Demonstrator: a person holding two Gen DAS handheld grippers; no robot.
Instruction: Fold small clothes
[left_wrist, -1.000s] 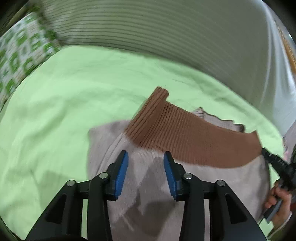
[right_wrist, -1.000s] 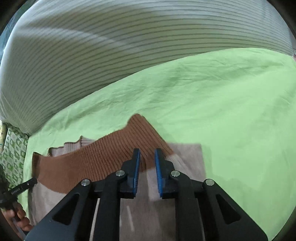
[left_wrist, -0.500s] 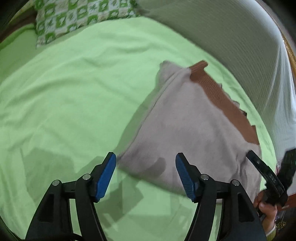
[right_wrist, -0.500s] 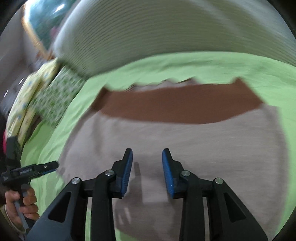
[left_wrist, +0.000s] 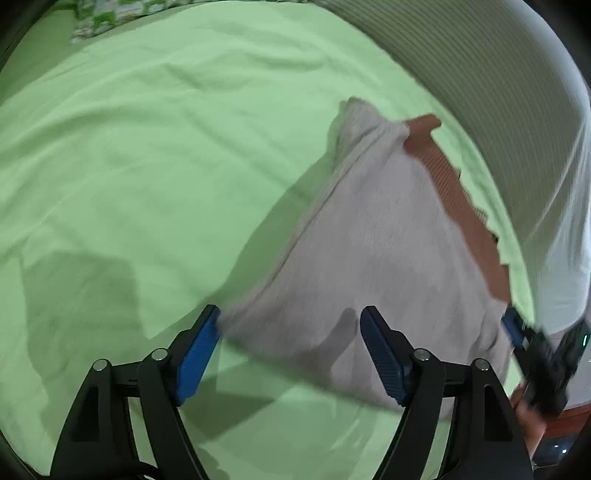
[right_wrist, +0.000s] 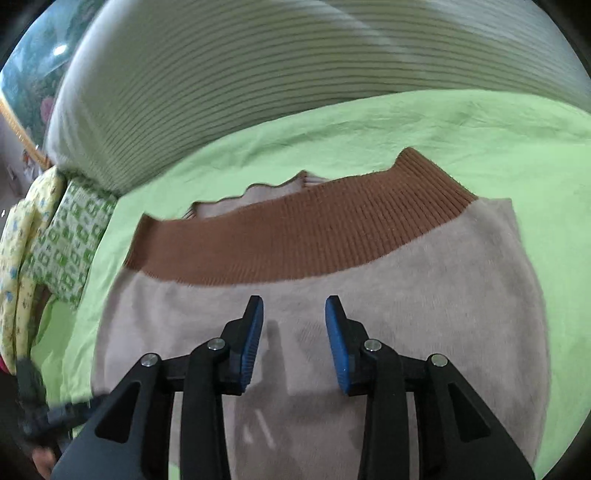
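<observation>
A small beige knit garment (right_wrist: 406, 295) with a brown ribbed band (right_wrist: 295, 236) lies folded flat on the green bed sheet (right_wrist: 480, 125). It also shows in the left wrist view (left_wrist: 388, 251), with the brown band (left_wrist: 454, 192) along its far right edge. My left gripper (left_wrist: 290, 343) is wide open and empty over the garment's near left corner. My right gripper (right_wrist: 294, 325) is open and empty just above the beige middle. The right gripper also shows at the right edge of the left wrist view (left_wrist: 535, 350).
A large white striped pillow (right_wrist: 258, 74) lies along the far side of the bed. Green-and-white patterned cushions (right_wrist: 66, 236) are stacked at the left. The green sheet (left_wrist: 147, 147) spreads wide to the left of the garment.
Both grippers have opened and pulled back from the brown band, leaving the garment lying flat. The left gripper has swung to the garment's near left corner and opened wider.
</observation>
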